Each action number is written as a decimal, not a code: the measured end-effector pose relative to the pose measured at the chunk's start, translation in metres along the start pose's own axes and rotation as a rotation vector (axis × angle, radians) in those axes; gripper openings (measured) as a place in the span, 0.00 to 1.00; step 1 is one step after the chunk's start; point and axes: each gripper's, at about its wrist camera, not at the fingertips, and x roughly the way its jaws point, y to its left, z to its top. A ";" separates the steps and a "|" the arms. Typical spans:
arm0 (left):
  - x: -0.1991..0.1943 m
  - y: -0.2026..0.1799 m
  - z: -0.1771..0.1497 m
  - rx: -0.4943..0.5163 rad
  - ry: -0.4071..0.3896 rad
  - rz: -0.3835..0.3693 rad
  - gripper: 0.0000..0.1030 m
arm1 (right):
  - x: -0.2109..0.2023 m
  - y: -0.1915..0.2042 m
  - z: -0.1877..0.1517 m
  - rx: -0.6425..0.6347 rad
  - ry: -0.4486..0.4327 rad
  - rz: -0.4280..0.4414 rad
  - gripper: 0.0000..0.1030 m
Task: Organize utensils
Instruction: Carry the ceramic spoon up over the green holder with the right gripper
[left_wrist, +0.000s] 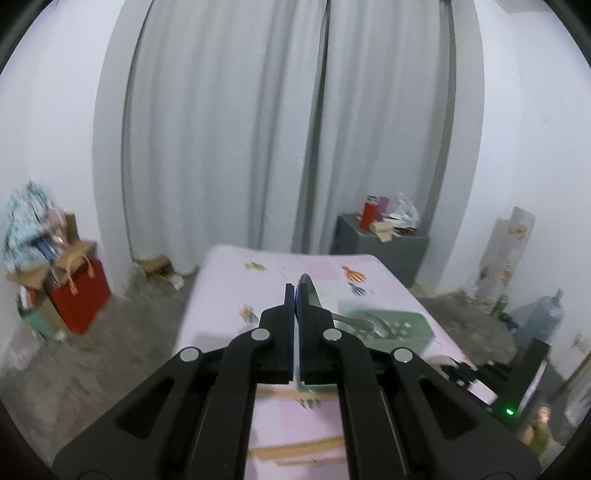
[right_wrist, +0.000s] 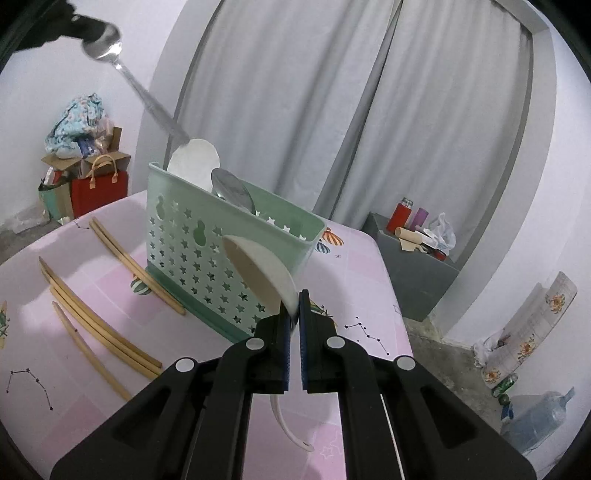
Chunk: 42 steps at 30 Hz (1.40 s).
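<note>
My left gripper (left_wrist: 295, 291) is shut on a metal spoon (left_wrist: 308, 291), held high above the green utensil holder (left_wrist: 399, 328). From the right wrist view that metal spoon (right_wrist: 140, 88) hangs handle-down over the holder (right_wrist: 207, 258), gripped by its bowl at the top left. My right gripper (right_wrist: 294, 314) is shut on a white ceramic spoon (right_wrist: 258, 273), bowl up, just in front of the holder. A white spoon (right_wrist: 194, 162) and a metal spoon (right_wrist: 232, 192) stand in the holder. Several wooden chopsticks (right_wrist: 92, 325) lie on the pink table (right_wrist: 362, 280) left of it.
A grey cabinet (right_wrist: 410, 273) with a red flask and clutter stands behind the table on the right. A red bag and boxes (right_wrist: 96, 188) sit on the floor at the left. A water jug (right_wrist: 535, 417) is on the floor at the right. Grey curtains hang behind.
</note>
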 end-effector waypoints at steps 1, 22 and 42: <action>0.003 -0.001 0.003 0.010 -0.003 0.006 0.00 | 0.000 0.000 0.000 0.002 0.000 0.000 0.04; 0.075 -0.045 -0.019 0.269 0.098 0.123 0.01 | 0.000 0.001 -0.004 0.015 0.007 0.004 0.04; 0.095 -0.029 -0.050 0.076 0.139 -0.019 0.54 | -0.012 -0.029 0.013 0.143 -0.016 0.056 0.04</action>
